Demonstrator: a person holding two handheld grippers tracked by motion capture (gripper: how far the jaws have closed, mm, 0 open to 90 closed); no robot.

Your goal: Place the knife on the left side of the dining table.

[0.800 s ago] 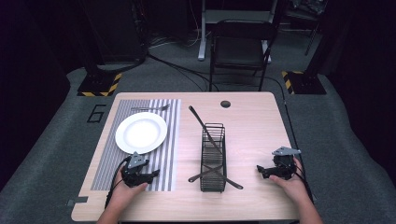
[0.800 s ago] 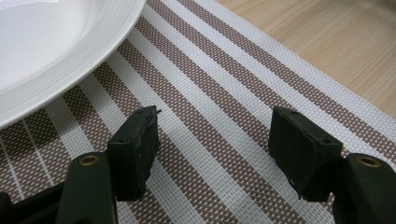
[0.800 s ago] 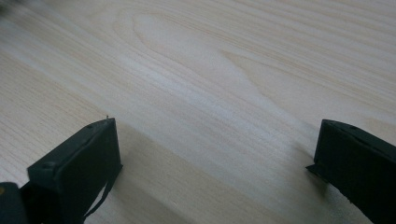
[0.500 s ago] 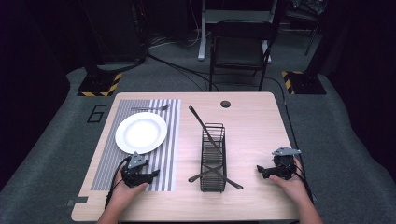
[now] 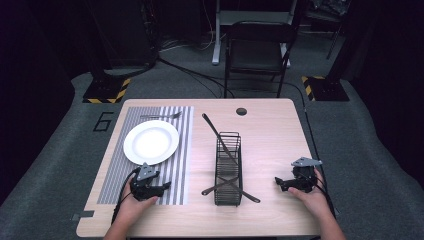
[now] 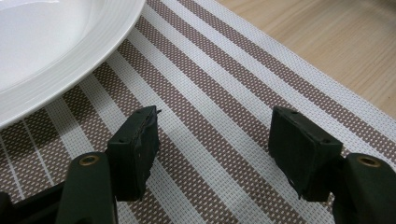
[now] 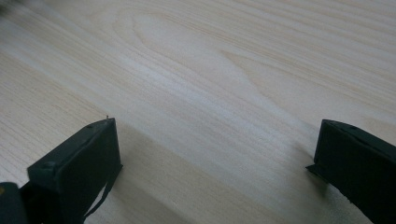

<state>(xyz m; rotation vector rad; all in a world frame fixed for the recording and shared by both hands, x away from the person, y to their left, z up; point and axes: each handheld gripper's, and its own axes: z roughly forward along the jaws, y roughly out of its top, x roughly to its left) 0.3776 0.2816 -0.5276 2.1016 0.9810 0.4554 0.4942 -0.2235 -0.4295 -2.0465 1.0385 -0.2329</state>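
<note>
The white plate [image 5: 151,142] lies on the striped placemat [image 5: 175,165], just beyond the left gripper [image 5: 162,188], whose jaws stand apart and empty. The right gripper [image 5: 280,183] rests on bare table [image 5: 270,130], jaws likewise wide apart, right of the wire basket [image 5: 228,170].

Table [image 5: 270,130] lit from above – surroundings dark; gripper views sharp, far corner perhaps slightly blurred – soft shadows.

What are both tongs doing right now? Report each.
Left tongs: open, empty, over the striped placemat.
Right tongs: open, empty, over the bare table.
</note>
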